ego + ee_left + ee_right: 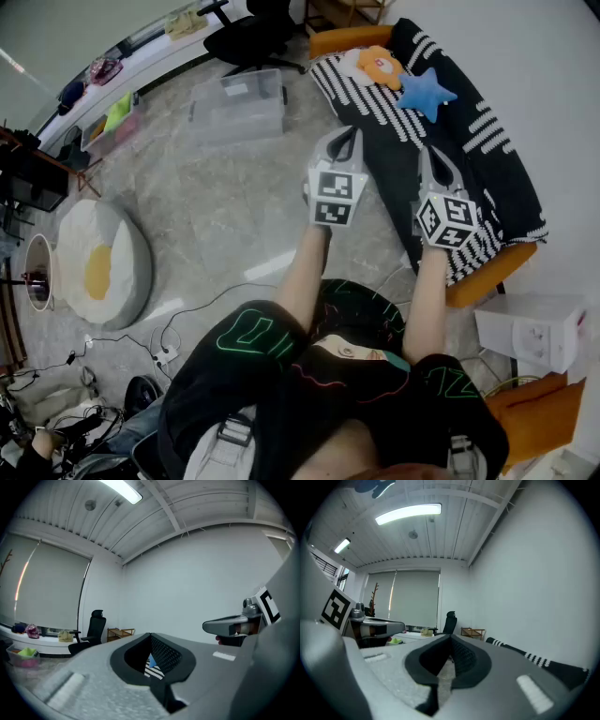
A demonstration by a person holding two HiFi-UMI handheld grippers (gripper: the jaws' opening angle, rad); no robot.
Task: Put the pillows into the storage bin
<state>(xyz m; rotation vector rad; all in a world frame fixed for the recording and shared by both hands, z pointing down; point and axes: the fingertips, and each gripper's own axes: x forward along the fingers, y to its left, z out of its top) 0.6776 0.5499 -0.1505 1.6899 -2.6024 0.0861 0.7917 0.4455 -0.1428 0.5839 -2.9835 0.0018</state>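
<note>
Two pillows lie at the far end of the sofa: an orange-and-white one (379, 66) and a blue star-shaped one (427, 93). They rest on a black blanket with white stripes (487, 169). The clear storage bin (239, 105) stands on the floor left of the sofa. My left gripper (344, 142) hangs shut and empty over the sofa's near edge, short of the pillows. My right gripper (438, 161) is shut and empty above the blanket. In the left gripper view the jaws (151, 637) meet, and the blue star (151, 660) shows through the gap. In the right gripper view the jaws (451, 639) are closed too.
A fried-egg beanbag (101, 262) sits on the floor at the left. A black office chair (248, 33) stands behind the bin, and a small box of colourful things (108, 122) is by the window ledge. A white box (534, 328) stands beyond the sofa's near end. Cables (169, 347) trail on the floor.
</note>
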